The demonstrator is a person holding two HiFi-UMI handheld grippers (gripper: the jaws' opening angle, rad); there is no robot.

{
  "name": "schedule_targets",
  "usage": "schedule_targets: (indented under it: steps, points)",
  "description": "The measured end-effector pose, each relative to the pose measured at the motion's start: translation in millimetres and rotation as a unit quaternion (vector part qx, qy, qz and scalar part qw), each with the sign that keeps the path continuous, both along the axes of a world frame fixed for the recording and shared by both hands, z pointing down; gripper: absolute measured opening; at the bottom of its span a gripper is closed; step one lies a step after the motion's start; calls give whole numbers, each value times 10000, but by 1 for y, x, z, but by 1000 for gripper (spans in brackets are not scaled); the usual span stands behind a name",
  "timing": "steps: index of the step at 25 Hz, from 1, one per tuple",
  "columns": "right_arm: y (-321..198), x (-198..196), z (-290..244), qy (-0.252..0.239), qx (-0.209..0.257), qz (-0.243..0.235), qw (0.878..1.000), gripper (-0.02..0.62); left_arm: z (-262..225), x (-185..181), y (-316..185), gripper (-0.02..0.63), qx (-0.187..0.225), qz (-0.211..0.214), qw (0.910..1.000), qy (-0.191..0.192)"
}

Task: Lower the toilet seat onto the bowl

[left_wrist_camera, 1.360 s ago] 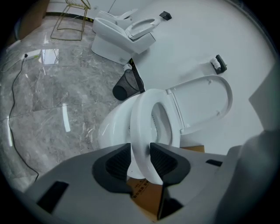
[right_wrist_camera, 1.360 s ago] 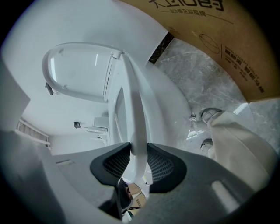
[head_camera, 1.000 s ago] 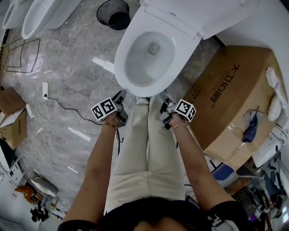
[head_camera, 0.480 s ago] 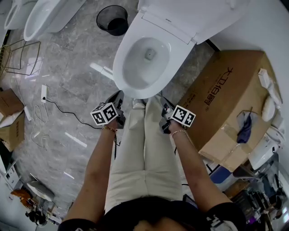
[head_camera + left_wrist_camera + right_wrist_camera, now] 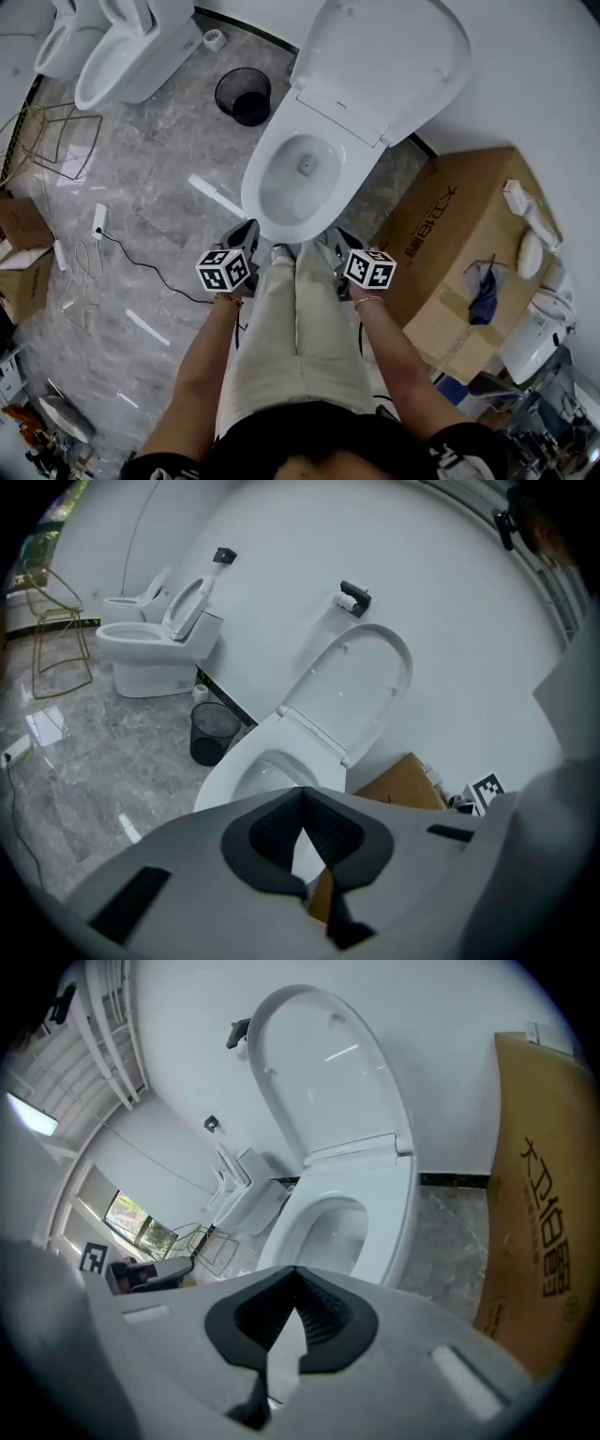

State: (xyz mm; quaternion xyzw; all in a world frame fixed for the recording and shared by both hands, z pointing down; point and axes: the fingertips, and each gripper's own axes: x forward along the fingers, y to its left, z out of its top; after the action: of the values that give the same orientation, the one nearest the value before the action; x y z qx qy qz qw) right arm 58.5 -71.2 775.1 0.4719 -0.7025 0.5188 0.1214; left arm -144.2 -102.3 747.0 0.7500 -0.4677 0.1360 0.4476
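**Seat cover raised, both claws clenched empty**

A grey marble floor [image 5: 141,187] is seen beneath everything. A large brown cardboard box [image 5: 459,253] is set just to the right of the white ceramic toilet bowl [image 5: 366,164]. The white oval toilet seat cover [image 5: 384,56] is raised upright behind the bowl, hinged at its back edge and leaned toward the white wall. Legs in beige trousers [image 5: 300,328] are placed directly in front of the bowl. A round black wastebasket [image 5: 244,96] is stood on the floor near the bowl's left side. The left claw [image 5: 302,791] and the right claw [image 5: 295,1271] are held just before the bowl's front rim, each clenched on nothing and well apart from the cover.
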Motion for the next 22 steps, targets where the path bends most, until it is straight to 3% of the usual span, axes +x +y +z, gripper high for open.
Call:
schedule_targets:
  steps: [7, 10, 18, 22]
  points:
    - [-26, 1, -46, -87, 191, -53, 9998, 5, -43, 8, -10, 3, 109, -47, 9999, 38]
    - [-42, 0, -66, -4, 397, -194, 9990, 5, -69, 9, -22, 3, 363, -96, 9993, 30]
    - [-64, -4, -142, -63, 1096, -300, 9935, 5, -118, -4, -22, 3, 346, -220, 9990, -186]
    - [-74, -7, -176, -103, 1431, -368, 9890, 5, -155, -9, -29, 3, 601, -284, 9977, -163]
